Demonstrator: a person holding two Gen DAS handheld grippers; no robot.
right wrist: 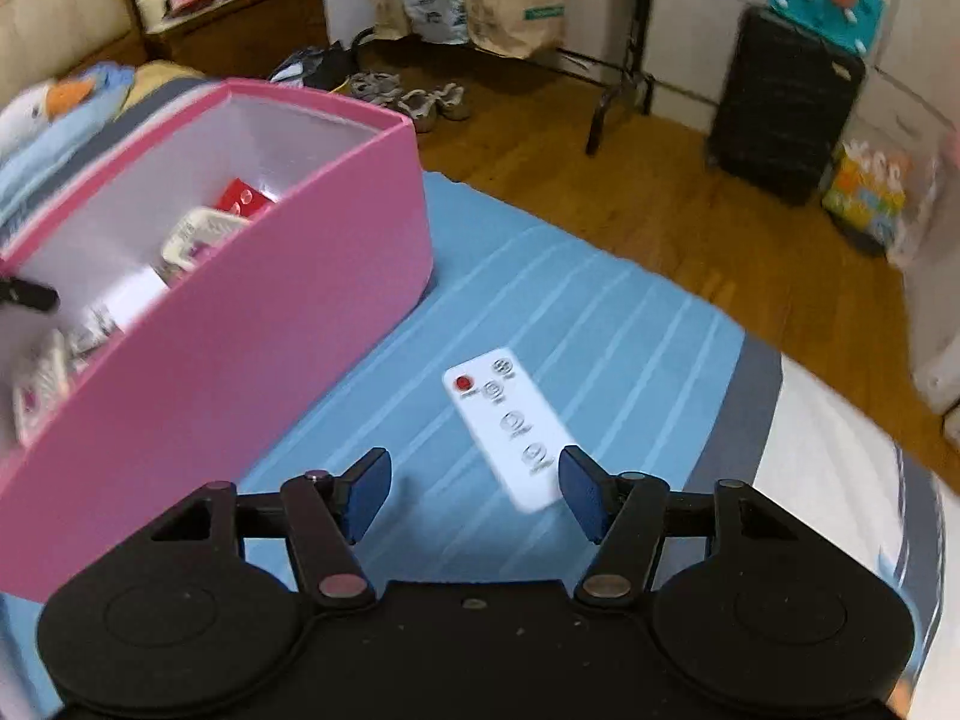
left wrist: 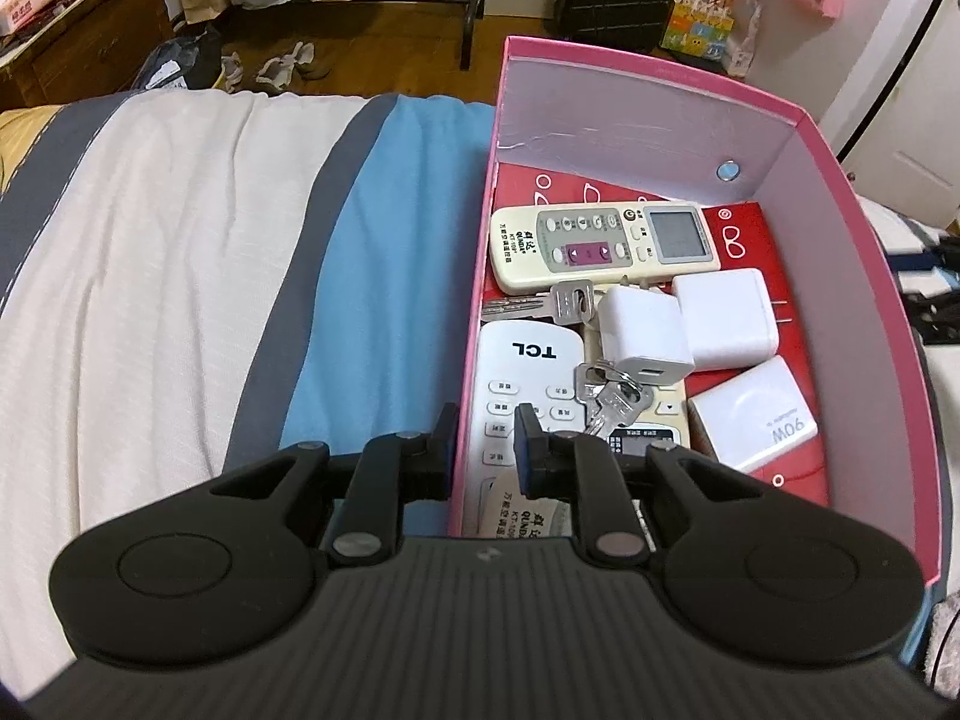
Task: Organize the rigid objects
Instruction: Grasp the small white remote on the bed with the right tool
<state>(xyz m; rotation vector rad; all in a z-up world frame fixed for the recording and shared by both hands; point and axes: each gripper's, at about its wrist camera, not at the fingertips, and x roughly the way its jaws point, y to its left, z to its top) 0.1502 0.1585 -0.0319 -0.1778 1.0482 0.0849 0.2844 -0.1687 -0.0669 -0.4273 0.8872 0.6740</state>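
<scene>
While the left gripper (left wrist: pixel 483 420) clamps the near wall of the pink box (left wrist: pixel 651 69), the right gripper (right wrist: pixel 474 483) hangs with jaws apart over the small white remote (right wrist: pixel 510 426). It lies on the bed's blue corner, its long axis running slantwise away, near end close beside the right jaw.

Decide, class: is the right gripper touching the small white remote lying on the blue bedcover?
Apart. The right wrist view shows the right gripper open, with blue cover visible between each fingertip and the white remote.
</scene>
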